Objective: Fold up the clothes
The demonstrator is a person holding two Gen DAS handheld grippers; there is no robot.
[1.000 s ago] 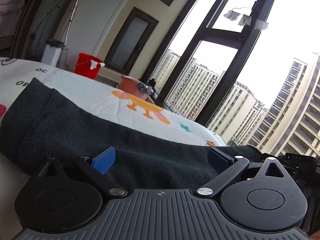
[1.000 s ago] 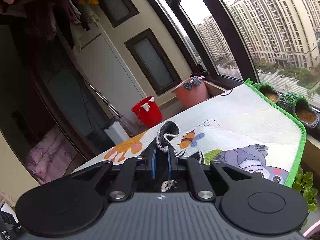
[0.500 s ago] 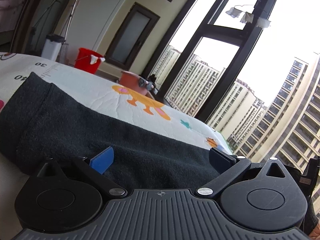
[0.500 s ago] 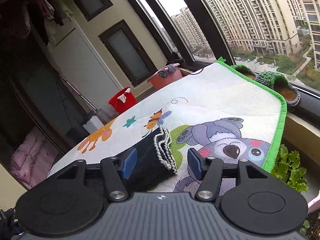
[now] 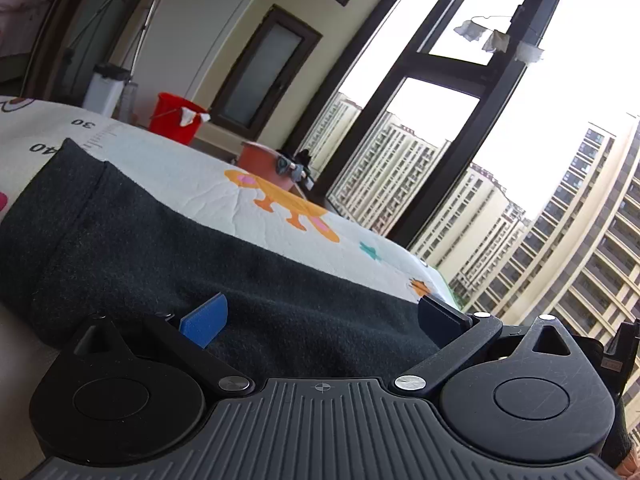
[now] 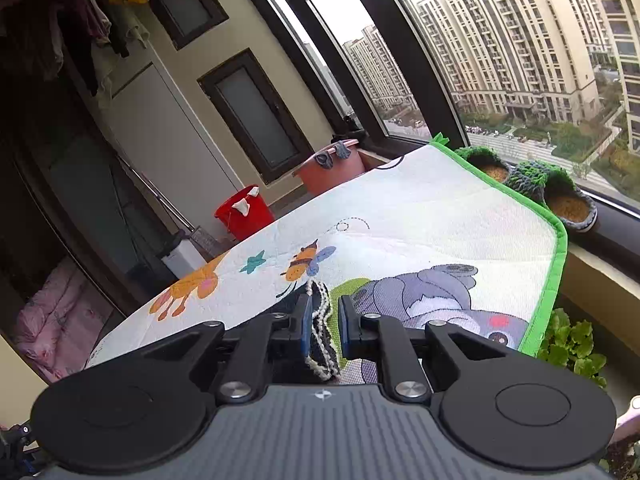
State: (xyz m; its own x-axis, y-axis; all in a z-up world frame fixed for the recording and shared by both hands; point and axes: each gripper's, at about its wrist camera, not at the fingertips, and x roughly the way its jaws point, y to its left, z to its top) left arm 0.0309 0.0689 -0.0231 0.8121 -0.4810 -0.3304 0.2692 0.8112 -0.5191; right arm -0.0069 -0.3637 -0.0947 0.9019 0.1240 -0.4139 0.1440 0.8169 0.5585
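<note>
On your left side, the left gripper [image 5: 322, 316] sits low over the dark garment [image 5: 160, 256], its jaws spread wide with the cloth lying between them, exactly as they were a second ago; nothing is pinched there. The garment lies flat along the printed mat [image 5: 224, 184], its hemmed end toward the red bucket [image 5: 176, 118].

Moving right, the change is at your right gripper [image 6: 325, 322]. Half a second ago its jaws stood well apart with the garment's trimmed edge [image 6: 320, 332] lying loose on the mat; now they have come in narrow around that edge, the white-stitched border standing up between the pads. A sliver of gap seems to remain on the right pad's side, so you look to be closing rather than fully clamped. I judge this as a re-grip: you released, repositioned, and are taking the edge again to carry out the next fold. If the bite is shallow, the knit trim could slip out when you lift.

Beneath the garment, the mat is white with cartoon animals and a green border [image 6: 556, 276], covering the worktop. Beyond the mat's far edge stand the red bucket and a terracotta tub [image 6: 332, 172]; right of the mat, knitted slippers [image 6: 560, 196] rest on the window ledge, with tower blocks outside.
</note>
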